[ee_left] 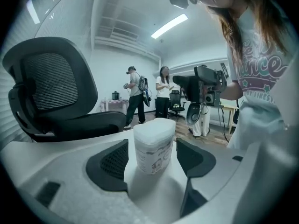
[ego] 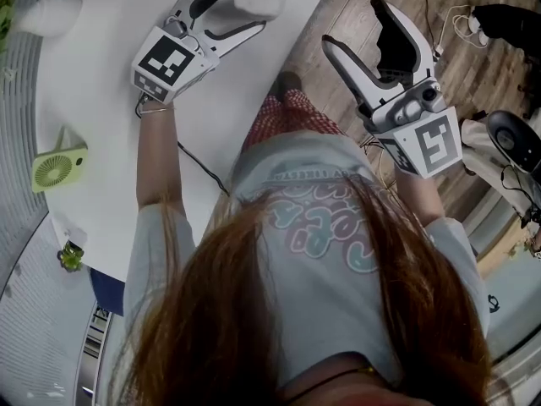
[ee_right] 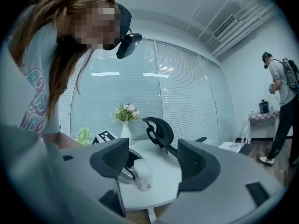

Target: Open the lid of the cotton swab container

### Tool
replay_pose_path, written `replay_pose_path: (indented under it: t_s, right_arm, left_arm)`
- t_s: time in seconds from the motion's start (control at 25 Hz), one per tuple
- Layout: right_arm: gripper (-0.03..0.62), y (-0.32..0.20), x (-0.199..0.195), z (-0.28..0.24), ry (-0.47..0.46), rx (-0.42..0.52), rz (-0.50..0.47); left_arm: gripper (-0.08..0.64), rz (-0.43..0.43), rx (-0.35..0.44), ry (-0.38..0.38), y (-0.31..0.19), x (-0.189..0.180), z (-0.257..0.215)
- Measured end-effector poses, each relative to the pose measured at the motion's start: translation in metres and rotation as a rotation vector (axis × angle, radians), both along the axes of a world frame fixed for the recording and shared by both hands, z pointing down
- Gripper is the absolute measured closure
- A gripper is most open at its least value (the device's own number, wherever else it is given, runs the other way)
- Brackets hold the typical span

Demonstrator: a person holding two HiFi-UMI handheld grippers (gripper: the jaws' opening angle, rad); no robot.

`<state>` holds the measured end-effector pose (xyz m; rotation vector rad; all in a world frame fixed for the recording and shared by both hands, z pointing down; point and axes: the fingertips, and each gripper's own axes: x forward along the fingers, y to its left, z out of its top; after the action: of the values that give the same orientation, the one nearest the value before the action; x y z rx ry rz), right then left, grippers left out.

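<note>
On the bench (ego: 93, 83), the cotton swab container (ee_left: 153, 141) stands untouched between the wide fingers of my left gripper (ee_left: 152, 160); closing off-centre could topple it. My right gripper (ego: 355, 25) hangs wide, empty.

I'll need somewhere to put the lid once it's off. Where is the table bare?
The widest bare stretch of the table lies between the fan at its left edge and the left hand-held gripper. There is also room between the vase and that gripper. It is crowded only around the cotton swab container, which the open jaws straddle.
</note>
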<state>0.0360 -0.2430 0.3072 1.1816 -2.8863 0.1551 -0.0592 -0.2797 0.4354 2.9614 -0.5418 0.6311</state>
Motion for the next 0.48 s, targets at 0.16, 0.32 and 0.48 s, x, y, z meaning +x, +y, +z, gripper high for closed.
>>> replay_pose_path:
  t_s: [0.16,0.32,0.48]
  right_arm:
    - [0.281,0.002,0.002,0.002,0.006,-0.006,0.001]
    - [0.281,0.003,0.006,0.002,0.009,-0.009,0.004]
    - [0.281,0.004,0.010,0.003,0.015,-0.014,0.008]
  left_arm:
    - [0.268,0.034,-0.003,-0.023,-0.003,0.003,0.005]
    - [0.268,0.086,-0.005,-0.033,-0.003,0.008,0.004]
    - [0.268,0.152,-0.022,-0.060,-0.002,0.018,0.009]
